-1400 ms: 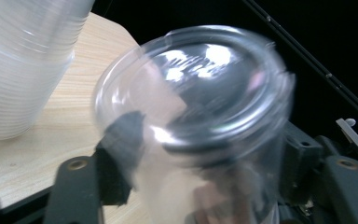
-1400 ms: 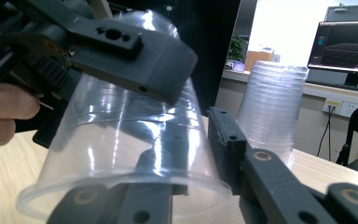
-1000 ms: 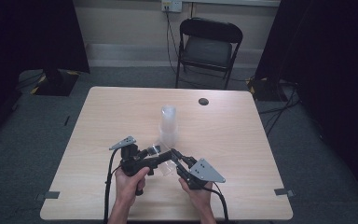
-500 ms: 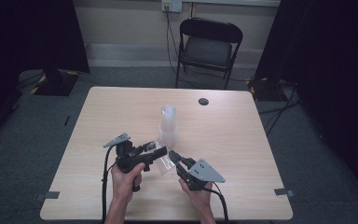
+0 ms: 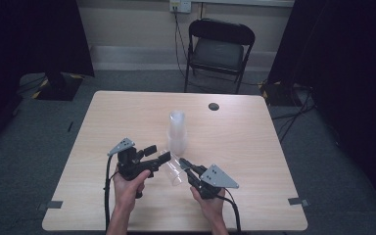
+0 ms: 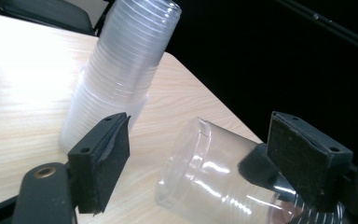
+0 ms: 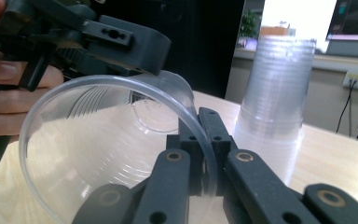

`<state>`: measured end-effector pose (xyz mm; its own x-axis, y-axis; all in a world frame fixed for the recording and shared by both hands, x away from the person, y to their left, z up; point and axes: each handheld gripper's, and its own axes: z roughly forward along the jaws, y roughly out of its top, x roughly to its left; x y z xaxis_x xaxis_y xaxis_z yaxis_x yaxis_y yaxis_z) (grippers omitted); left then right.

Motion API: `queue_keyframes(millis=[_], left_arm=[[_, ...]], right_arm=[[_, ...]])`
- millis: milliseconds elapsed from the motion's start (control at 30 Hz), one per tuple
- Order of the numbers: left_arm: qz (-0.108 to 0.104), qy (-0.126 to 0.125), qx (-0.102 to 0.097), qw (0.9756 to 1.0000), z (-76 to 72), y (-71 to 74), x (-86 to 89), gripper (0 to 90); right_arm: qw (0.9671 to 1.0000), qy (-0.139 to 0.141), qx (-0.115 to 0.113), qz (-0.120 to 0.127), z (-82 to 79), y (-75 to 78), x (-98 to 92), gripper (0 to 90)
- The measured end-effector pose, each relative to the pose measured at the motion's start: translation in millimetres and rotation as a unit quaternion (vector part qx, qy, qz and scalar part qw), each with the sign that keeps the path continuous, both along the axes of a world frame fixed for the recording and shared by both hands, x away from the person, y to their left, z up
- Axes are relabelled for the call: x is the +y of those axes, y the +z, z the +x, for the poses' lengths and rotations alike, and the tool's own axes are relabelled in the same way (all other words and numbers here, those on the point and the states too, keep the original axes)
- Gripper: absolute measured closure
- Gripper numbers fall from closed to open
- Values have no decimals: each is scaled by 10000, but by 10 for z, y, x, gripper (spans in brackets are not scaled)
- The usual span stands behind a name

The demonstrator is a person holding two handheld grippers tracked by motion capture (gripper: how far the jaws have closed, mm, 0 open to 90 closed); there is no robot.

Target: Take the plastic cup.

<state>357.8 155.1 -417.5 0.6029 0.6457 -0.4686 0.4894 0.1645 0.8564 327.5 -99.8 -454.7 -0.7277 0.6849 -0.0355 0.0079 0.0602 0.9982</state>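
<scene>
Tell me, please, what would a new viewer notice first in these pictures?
First, the single clear cup lying sideways near the table's front edge, its rim pinched by the right tool. The left tool has just been opening, its pads off the cup's base. Behind stands a tall upside-down cup stack.

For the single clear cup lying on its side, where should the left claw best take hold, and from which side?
Grip the closed base end of the clear cup, coming from the left. The cup lies tilted with its mouth toward the right claw, which already pinches the rim wall. The left claw, its jaws just opened, straddles the base without pressing; that narrow, stiffer end likely suits it.
</scene>
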Motion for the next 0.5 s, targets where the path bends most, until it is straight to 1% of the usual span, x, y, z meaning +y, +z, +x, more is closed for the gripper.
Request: queue_keyframes(millis=[67,133,167,200,233,300,367,400,433,500], left_arm=[[121,42,-39,9999,-4,-8,5,194],[190,56,-73,9998,-8,-14,-2,190],[188,54,-133,9997,-14,-17,-3,180],[230,63,-226,9995,-21,-19,-5,178],[263,85,-268,9993,-23,-19,-11,178],[371,85,-419,9984,-34,-24,-23,178],[561,182,-547,9968,-49,-29,-35,179],[628,176,-606,9960,-54,-35,-35,192],[665,171,-656,9955,-58,-40,-34,221],[694,211,-784,9943,-72,-52,-29,227]], right_arm=[[9998,6,192,81,20,-1,-30,881],[9995,-3,312,86,36,-1,-64,883],[9993,-16,375,92,42,-1,-81,886],[9991,2,409,105,49,-2,-95,887],[9990,-7,440,95,56,0,-116,889],[9986,-12,513,84,64,6,-143,891],[9984,-11,568,52,70,13,-164,891],[9983,8,585,10,73,18,-173,891],[9981,-13,615,-54,73,25,-180,890],[9976,6,689,-119,75,36,-186,888]])
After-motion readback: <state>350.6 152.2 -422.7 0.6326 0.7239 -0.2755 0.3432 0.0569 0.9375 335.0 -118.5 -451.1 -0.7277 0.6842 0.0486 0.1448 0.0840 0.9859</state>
